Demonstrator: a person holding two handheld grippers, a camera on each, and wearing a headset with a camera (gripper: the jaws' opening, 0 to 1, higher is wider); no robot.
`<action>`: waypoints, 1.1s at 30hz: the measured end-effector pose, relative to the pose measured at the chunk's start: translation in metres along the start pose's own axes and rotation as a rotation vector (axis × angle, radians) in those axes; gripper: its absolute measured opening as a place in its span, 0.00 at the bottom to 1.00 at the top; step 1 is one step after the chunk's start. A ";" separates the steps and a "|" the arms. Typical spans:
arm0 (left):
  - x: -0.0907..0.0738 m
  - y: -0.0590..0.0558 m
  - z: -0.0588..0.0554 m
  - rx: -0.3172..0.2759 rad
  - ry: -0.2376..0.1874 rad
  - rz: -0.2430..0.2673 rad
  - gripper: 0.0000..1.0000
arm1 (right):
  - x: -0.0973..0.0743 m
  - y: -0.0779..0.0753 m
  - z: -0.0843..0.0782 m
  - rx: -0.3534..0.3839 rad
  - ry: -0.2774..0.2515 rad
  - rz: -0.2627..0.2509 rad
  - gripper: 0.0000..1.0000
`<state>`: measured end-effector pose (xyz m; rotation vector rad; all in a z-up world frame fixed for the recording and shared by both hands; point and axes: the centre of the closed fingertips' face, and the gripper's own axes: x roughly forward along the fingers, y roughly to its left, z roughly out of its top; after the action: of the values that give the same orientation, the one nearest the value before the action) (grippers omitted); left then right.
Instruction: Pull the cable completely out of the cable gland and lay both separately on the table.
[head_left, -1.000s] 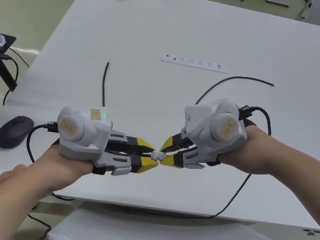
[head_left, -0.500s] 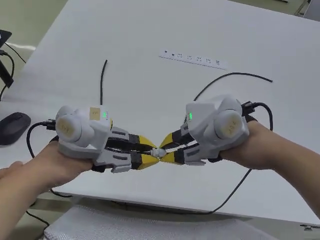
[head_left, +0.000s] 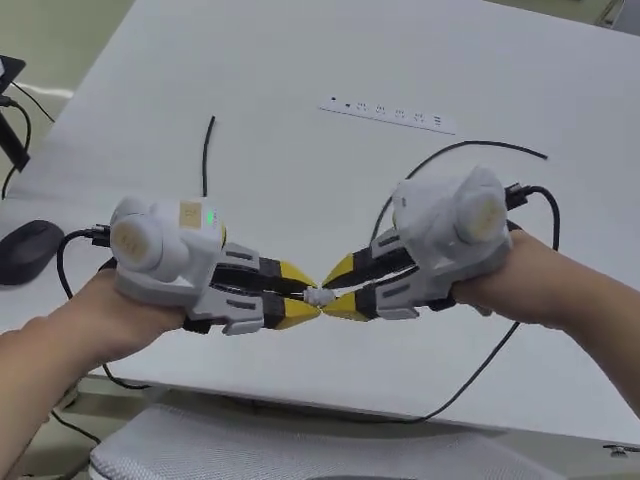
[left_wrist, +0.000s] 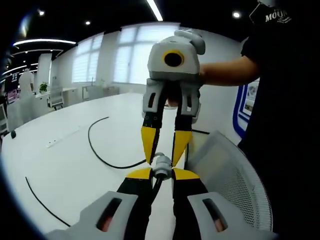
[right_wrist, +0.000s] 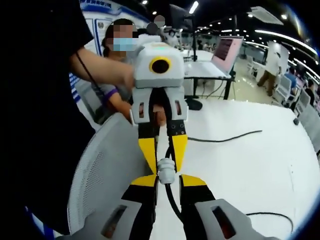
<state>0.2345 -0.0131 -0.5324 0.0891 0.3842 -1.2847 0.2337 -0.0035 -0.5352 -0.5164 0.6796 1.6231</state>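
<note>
1. My left gripper (head_left: 307, 298) stays clenched on the gland (head_left: 319, 297), which sits right at its fingertips.
2. My right gripper (head_left: 336, 291) has tipped upward, pinched on the cable (head_left: 470, 146) just behind the gland, I judge. No gap has opened between the tips, so the cable is still in.

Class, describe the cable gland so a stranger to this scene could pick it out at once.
Above the near edge of the white table, the left hand-held gripper and right hand-held gripper meet tip to tip. Pinched between their yellow tips is the cable gland, a small pale fitting. Unlike the black cables lying on the table, it is held in the air.
</note>
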 end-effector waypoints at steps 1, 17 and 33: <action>0.000 -0.001 0.001 0.003 0.001 -0.003 0.15 | -0.005 0.005 0.003 0.094 -0.041 0.049 0.14; -0.002 -0.001 0.026 0.085 -0.008 0.027 0.15 | -0.032 0.003 0.019 0.630 -0.280 0.416 0.17; 0.008 -0.008 0.033 0.111 0.020 0.013 0.15 | -0.033 0.012 0.013 0.618 -0.281 0.514 0.08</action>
<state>0.2359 -0.0321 -0.5029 0.1984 0.3290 -1.2928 0.2275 -0.0193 -0.5021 0.3602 1.0983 1.7853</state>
